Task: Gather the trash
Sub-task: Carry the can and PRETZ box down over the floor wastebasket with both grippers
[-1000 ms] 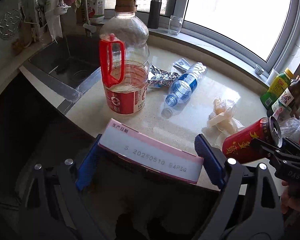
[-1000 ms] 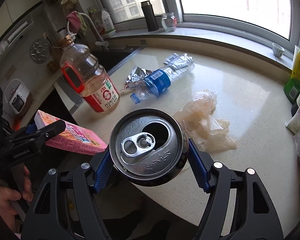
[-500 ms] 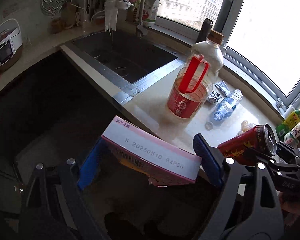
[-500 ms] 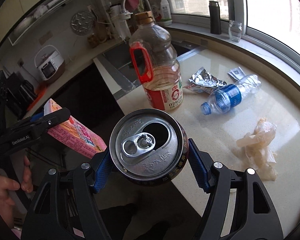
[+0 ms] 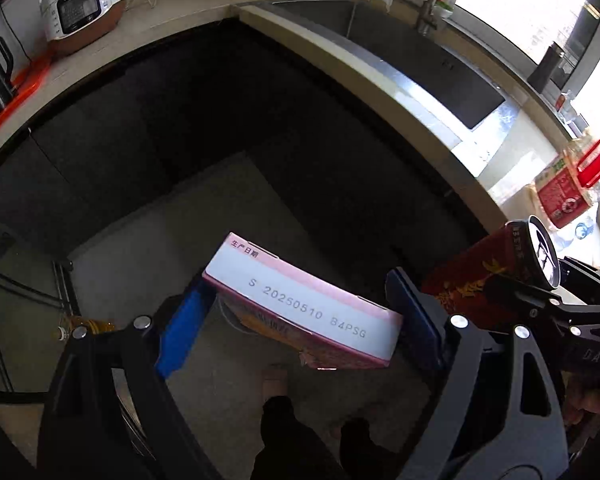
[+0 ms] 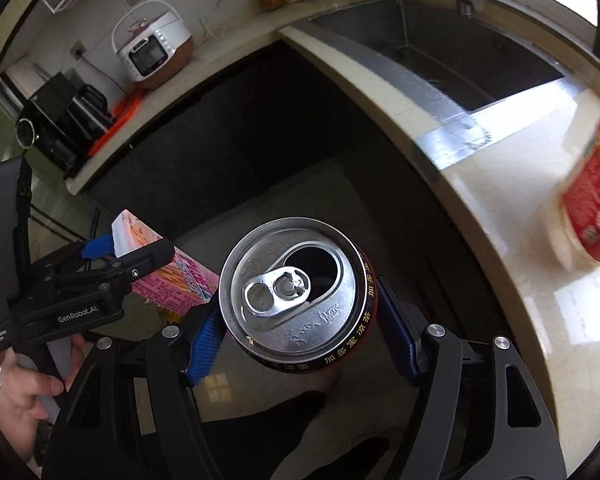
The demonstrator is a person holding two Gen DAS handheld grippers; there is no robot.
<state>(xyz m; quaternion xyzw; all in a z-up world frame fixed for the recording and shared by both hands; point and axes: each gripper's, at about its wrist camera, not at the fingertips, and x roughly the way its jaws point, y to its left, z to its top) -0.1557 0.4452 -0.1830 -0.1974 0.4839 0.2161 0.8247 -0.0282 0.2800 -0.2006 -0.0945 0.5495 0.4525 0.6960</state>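
A pink carton box [image 5: 304,304] with a printed date code on its white end sits crosswise in my left gripper [image 5: 300,320], whose blue pads press on its two ends. An opened red drink can [image 6: 296,280] stands top-up in my right gripper [image 6: 300,340], shut on its sides. Both grippers hang over the grey floor [image 5: 148,240], off the counter and tilted steeply down. The can [image 5: 488,268] shows at the right of the left wrist view. The box [image 6: 172,280] shows at the left of the right wrist view.
The pale countertop [image 6: 512,184] curves away on the right with a red-labelled oil bottle [image 5: 568,192] and the steel sink [image 5: 420,52]. Dark cabinets [image 5: 180,120] stand below. A rice cooker [image 5: 80,4] and a kettle [image 6: 88,112] sit at the far counter. A person's dark-socked foot [image 5: 276,420] is below.
Both grippers have swung left and down away from the counter, each keeping its load. The bottles and wrappers on the counter have slid out of view; floor and cabinets now fill the frames.
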